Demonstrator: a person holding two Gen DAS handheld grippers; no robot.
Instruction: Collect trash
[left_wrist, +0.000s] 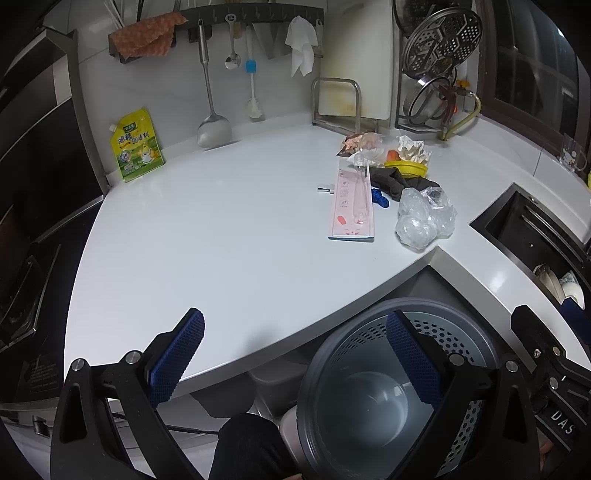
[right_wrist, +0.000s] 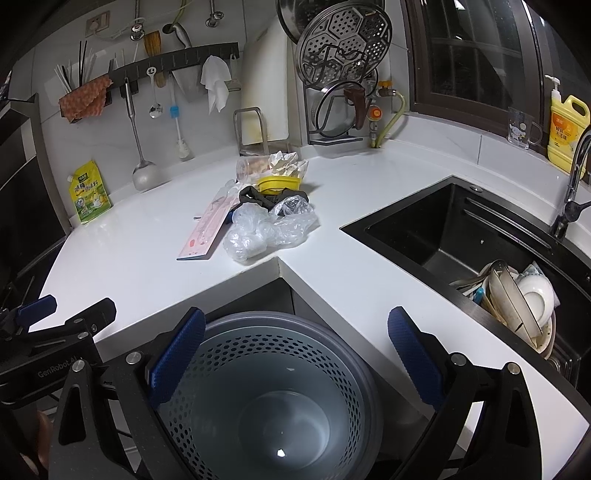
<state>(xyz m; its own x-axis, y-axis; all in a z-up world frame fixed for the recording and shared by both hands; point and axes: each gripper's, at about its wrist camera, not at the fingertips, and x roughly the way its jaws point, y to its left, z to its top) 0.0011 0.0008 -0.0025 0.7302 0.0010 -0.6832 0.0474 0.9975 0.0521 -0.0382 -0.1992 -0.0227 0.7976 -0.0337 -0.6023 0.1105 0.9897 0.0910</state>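
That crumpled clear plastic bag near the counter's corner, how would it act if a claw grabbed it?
The clear plastic bag looks thin and crinkled, so it would probably squash and flop rather than hold shape. It seems very light, likely to slide on the smooth white counter if nudged. Its glossy film may slip between the pads unless pinched on a bunched fold.

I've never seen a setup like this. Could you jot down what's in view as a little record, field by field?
Setting: white kitchen counter at a corner, black sink to the right
Trash pile: crumpled clear plastic bag, pink flat package, yellow lid, dark cloth
Bin: grey perforated bin below the counter edge, nearly empty
Left gripper: fingers open, holding nothing
Right gripper: fingers open, holding nothing
Sink contents: stacked dishes
Progress: pile not yet touched
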